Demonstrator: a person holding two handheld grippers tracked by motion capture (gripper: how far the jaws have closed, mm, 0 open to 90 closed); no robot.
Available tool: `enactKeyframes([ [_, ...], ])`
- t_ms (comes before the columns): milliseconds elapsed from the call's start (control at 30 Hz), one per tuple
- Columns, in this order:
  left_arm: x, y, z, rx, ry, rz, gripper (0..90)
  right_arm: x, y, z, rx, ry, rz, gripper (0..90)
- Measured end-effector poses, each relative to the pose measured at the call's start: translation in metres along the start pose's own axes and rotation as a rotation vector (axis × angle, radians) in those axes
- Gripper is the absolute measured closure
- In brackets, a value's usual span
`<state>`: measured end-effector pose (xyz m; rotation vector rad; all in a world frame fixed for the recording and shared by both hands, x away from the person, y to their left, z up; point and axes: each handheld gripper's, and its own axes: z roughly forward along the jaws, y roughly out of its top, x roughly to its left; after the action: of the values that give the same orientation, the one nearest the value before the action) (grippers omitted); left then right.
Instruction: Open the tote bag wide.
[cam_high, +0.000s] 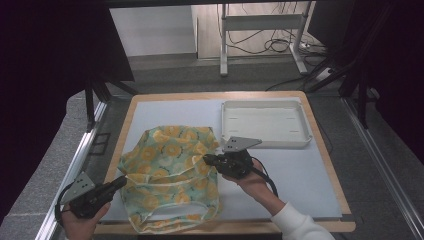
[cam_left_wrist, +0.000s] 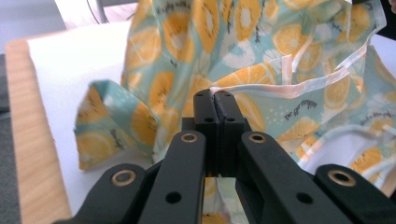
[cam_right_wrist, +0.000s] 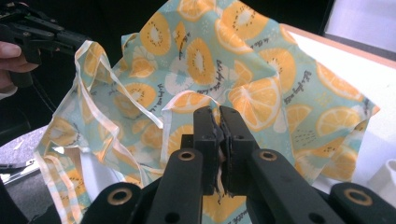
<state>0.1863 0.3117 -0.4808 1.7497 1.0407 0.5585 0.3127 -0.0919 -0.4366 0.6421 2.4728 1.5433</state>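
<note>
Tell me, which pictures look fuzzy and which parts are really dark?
High view: the top corners are nearly black, while the white tray is evenly lit. Left gripper view: the close black gripper looks soft, the fruit-print cloth sharper. Right gripper view: a dark background behind the cloth.

Grey floor (cam_high: 175, 70); white metal frame (cam_high: 260, 22), cables (cam_high: 280, 45) behind; dark curtains (cam_high: 45, 60).

Surroundings of the work surface, high view.
We are looking down on a wooden table (cam_high: 320, 130) that is carrying a white mat (cam_high: 300, 175); a shallow white tray (cam_high: 265, 143) is sitting on the mat's far right part, near the table's far edge. Beyond the table, a white metal frame (cam_high: 223, 45) is standing on the floor, with dark cables (cam_high: 270, 45) lying around its legs.
</note>
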Motion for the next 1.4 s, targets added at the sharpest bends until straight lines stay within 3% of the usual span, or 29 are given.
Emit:
enactKeyframes([
  [300,0.011,0.021,-0.006,-0.058,0.023,0.005,90.0,-0.001,0.018,-0.009,-0.058,-0.023,-0.028,85.1],
  [733,0.020,0.050,0.001,-0.070,0.025,0.020,90.0,-0.004,0.043,-0.003,-0.081,-0.053,-0.083,85.1],
  [1133,0.029,0.067,-0.006,-0.098,0.060,0.022,90.0,-0.012,0.065,-0.015,-0.124,-0.111,-0.108,85.1],
  [1400,0.038,0.079,-0.005,-0.106,0.081,0.013,90.0,-0.023,0.078,-0.009,-0.131,-0.159,-0.113,85.0],
])
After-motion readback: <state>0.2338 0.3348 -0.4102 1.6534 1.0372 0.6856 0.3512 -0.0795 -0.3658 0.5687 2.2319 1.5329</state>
